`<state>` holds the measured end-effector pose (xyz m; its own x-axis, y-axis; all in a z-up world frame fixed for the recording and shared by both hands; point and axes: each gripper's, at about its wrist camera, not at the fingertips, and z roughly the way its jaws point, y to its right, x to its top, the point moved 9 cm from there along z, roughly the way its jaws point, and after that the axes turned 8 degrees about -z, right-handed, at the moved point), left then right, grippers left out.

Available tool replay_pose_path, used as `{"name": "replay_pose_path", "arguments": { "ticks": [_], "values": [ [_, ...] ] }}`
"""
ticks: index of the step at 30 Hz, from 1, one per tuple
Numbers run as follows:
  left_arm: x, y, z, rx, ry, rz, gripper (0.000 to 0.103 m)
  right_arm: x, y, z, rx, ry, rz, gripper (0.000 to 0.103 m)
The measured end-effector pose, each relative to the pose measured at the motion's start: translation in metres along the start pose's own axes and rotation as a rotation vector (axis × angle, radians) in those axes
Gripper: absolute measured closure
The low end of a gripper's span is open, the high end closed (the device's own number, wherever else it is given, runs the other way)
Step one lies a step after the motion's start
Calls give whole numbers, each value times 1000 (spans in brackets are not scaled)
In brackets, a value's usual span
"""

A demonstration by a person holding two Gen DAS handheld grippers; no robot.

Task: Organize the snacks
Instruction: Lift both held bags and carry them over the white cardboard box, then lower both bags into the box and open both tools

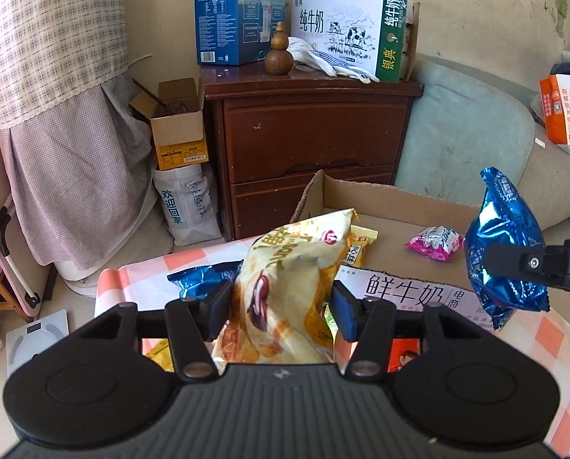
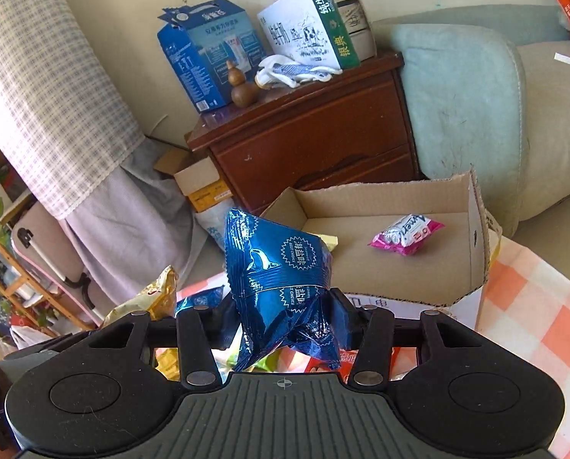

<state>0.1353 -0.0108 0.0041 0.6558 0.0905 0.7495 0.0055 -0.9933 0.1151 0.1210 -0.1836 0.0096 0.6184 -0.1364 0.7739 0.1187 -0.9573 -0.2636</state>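
Two bags up in the air at once: left hand-held gripper (image 1: 281,308) clamped on a yellow snack bag (image 1: 289,287), right hand-held gripper (image 2: 285,315) squeezing a blue foil bag (image 2: 281,279), both just in front of the cardboard box (image 2: 476,244). Already inside the box: a pink packet (image 2: 407,234) and a small yellow one (image 1: 359,246). Behind it, a brown nightstand (image 1: 308,141) loaded with milk cartons (image 1: 346,34), a wooden gourd (image 1: 279,51), gloves (image 1: 323,59). More snacks lying on the checkered tabletop (image 2: 533,306) under both grippers.
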Motion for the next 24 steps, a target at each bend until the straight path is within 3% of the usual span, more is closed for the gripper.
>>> {"name": "replay_pose_path", "arguments": {
  "ticks": [15, 24],
  "values": [
    [40, 54, 53, -75, 21, 47, 49, 21, 58, 17, -128, 58, 118, 56],
    [42, 72, 97, -103, -38, 31, 48, 21, 82, 47, -182, 33, 220, 55]
  ]
}}
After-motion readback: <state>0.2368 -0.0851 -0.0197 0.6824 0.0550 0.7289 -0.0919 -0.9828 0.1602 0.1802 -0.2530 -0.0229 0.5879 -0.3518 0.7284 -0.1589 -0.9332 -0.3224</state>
